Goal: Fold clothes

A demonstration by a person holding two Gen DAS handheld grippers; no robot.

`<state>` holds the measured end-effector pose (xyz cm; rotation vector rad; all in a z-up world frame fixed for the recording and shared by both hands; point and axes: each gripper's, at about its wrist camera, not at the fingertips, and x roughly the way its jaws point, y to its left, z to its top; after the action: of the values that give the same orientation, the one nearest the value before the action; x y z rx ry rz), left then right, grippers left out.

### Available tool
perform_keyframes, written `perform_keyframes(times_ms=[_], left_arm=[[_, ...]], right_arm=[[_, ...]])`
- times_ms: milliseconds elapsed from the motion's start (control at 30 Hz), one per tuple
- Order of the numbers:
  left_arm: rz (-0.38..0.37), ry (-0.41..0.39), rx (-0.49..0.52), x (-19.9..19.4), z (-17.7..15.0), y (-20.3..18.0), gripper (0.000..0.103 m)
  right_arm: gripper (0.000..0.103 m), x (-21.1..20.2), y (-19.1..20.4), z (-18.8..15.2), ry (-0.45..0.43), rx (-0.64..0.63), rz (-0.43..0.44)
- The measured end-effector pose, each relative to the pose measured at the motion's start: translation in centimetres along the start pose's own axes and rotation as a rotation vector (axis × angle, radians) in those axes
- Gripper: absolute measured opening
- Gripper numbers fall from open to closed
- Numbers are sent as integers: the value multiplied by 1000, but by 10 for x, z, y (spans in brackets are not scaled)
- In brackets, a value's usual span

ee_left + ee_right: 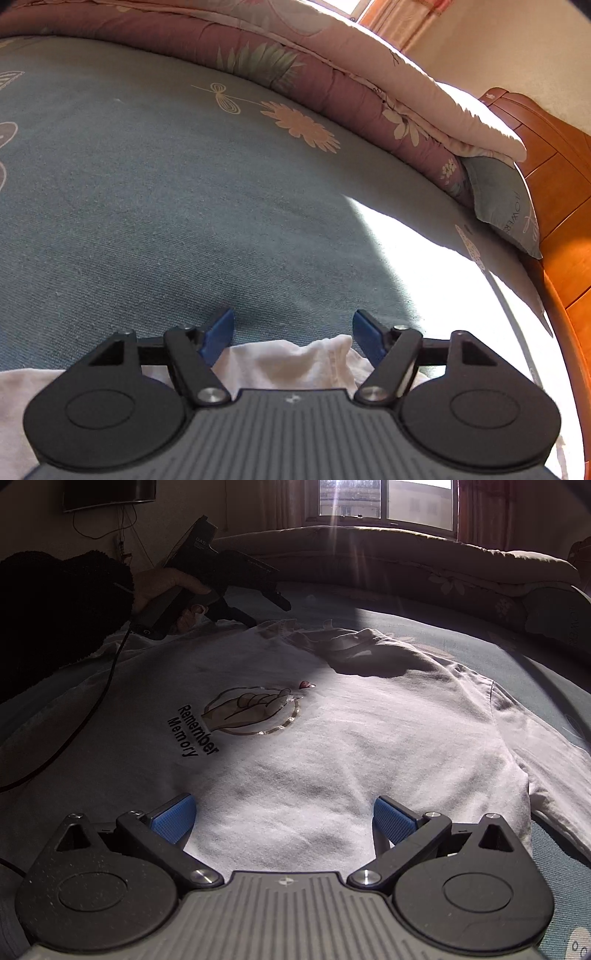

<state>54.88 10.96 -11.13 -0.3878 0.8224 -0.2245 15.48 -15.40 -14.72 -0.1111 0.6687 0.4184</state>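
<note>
The left gripper (293,334) is spread wide, nothing pinched, with a rumpled edge of the white shirt (295,363) lying just below its blue fingertips (218,338). The right gripper (282,821) is spread too, poised over the shirt's lower part. The shirt lies flat, print up, on the blue bed (166,206). A folded quilt (332,85) lies along the far side.

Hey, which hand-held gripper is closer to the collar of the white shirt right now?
Left. The left hand-held gripper hovers open at the collar end of the white shirt. The right hand-held gripper sits open over the opposite, hem end.
</note>
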Motion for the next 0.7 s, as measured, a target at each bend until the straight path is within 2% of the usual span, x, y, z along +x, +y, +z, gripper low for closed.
perform_keyframes(times_ms=[100, 167, 233, 300, 400, 500, 533, 600, 700], left_arm=[[42, 17, 55, -15, -1, -19, 72], [5, 10, 124, -40, -12, -39, 74], [-51, 24, 179, -63, -29, -53, 90], [-62, 63, 216, -71, -43, -60, 94], [36, 112, 228, -61, -54, -53, 94], [231, 117, 192, -45, -50, -31, 93], [238, 104, 195, -49, -50, -32, 93], [192, 107, 217, -62, -54, -42, 93], [51, 149, 291, -85, -82, -67, 95]], right_arm=[[103, 0, 0, 0, -1, 0, 0], [103, 0, 0, 0, 0, 1, 0], [103, 0, 0, 0, 0, 1, 0], [103, 1, 0, 0, 1, 2, -1], [103, 1, 0, 0, 0, 5, -5], [103, 2, 1, 1, 0, 9, -9], [103, 2, 1, 1, 0, 11, -10], [103, 3, 0, 1, -1, 11, -9], [103, 3, 0, 1, -2, 11, -8]])
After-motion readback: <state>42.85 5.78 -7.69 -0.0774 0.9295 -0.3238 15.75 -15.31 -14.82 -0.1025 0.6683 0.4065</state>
